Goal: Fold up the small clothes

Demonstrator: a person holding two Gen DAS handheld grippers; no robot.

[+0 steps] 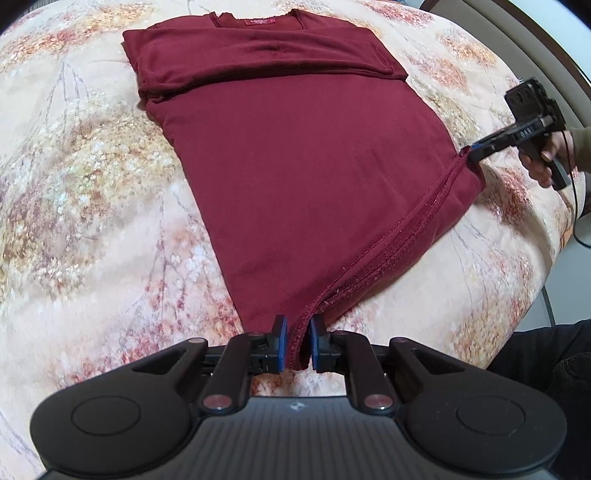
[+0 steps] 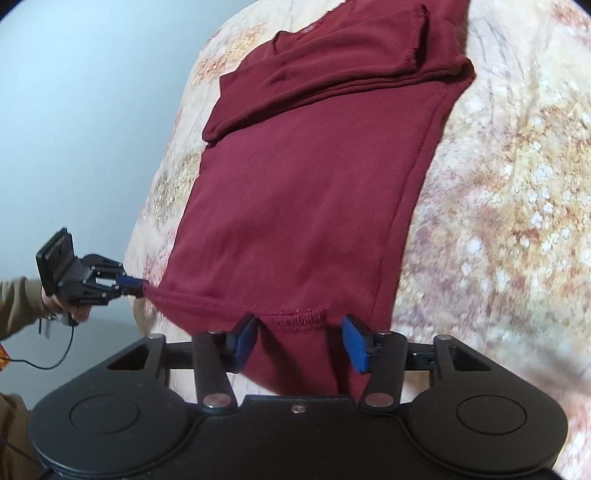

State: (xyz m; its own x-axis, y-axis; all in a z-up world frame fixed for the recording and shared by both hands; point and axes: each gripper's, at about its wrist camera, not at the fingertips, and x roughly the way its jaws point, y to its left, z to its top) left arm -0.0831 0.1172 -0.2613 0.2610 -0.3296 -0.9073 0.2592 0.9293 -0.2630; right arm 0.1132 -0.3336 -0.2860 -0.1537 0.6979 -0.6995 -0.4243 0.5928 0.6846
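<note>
I am looking at a dark red shirt [image 1: 295,155] that is lying flat on a flowered blanket [image 1: 74,184], its sleeves folded across the chest just below the collar [image 1: 258,20]. My left gripper [image 1: 298,343] is pinching one bottom corner of the shirt: its blue pads [image 1: 282,341] are standing close together with the stitched hem [image 1: 369,251] pressed between them, and the corner is lifting slightly off the blanket. From the right camera I am seeing that same gripper at the left edge of the cloth, with a hand [image 2: 62,302] and a tan sleeve [image 2: 18,299] behind it.

My right gripper [image 2: 301,341] is sitting at the other bottom corner. Its jaws are standing apart, with a bunched bit of hem and the corner of the shirt lying between them; the left pad is touching the cloth and the right pad is not pressing on it. In the left camera this gripper is showing at the shirt's far edge, a hand [image 1: 546,155] around its handle.
</note>
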